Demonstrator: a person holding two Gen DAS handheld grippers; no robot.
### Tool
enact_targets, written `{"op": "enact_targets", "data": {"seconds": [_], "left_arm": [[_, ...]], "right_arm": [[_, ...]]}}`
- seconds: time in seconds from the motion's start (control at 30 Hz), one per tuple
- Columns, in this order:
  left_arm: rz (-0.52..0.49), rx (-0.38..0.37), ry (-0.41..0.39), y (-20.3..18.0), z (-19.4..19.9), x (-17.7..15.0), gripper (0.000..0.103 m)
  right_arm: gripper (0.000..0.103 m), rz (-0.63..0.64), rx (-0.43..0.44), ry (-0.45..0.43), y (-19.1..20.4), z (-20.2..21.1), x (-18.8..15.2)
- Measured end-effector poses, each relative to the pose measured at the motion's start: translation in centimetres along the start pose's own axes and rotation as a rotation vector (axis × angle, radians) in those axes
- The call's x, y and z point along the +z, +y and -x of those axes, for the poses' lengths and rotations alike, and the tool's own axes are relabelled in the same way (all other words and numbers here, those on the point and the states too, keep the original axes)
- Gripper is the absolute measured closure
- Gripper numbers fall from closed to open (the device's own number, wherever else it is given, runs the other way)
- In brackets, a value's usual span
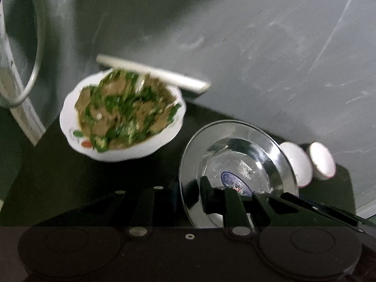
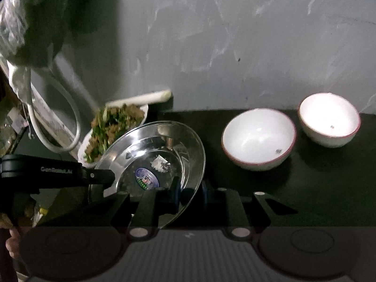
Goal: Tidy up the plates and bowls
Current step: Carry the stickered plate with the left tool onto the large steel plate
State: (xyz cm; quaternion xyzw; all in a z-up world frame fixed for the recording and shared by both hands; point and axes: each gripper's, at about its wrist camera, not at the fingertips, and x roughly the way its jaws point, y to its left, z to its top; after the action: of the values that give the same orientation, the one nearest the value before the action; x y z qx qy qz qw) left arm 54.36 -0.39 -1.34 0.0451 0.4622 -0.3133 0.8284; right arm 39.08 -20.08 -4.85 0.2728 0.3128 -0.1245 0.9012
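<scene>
Nearest the cameras, both grippers are pinching the same steel plate [image 2: 150, 155] by opposite parts of its rim. The right gripper [image 2: 191, 196] is clamping the near rim, its blue-padded jaws pressed against the metal from both sides. The left gripper [image 1: 188, 198] is gripping the rim at the plate's left side, seen in the right wrist view as a black arm reaching in; its own camera shows the rim running between its fingers.

The plate is tilting, its far edge raised, and appears to be clearing the dark tabletop [image 2: 317, 188] near its front edge. Risk one: polished steel is slippery, and two narrow rim grips are offering little purchase. Uneven motion between the two hands is likely to twist the plate out of one grip.

Just beyond, toward the tabletop's left end, a white dish of cooked greens and meat [image 1: 122, 117] is sitting close to the plate's raised edge. A swing leftward risks striking it and spilling food. A pale stick-like item [image 1: 152, 74] is lying across that dish's far rim and could be dislodged.

Farther right, near the back edge, two white bowls [image 2: 258, 138] [image 2: 329, 118] are standing upright, side by side, well clear. Carrying the plate rightward too low risks clipping the nearer bowl.
</scene>
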Motion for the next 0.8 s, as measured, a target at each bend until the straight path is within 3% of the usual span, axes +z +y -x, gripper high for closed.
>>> {"op": "enact_targets", "data": {"seconds": [0.37, 0.8], "left_arm": [[-0.024, -0.044, -0.064, -2.9, 4.0, -1.4, 0.085], [-0.028, -0.125, -0.080, -6.9, 7.4, -5.6, 0.085]], "right_arm": [[0.082, 0.008, 0.013, -0.083, -0.5, 5.4, 0.2], [0.082, 0.014, -0.005, -0.101, -2.5, 12.1, -2.0]]}}
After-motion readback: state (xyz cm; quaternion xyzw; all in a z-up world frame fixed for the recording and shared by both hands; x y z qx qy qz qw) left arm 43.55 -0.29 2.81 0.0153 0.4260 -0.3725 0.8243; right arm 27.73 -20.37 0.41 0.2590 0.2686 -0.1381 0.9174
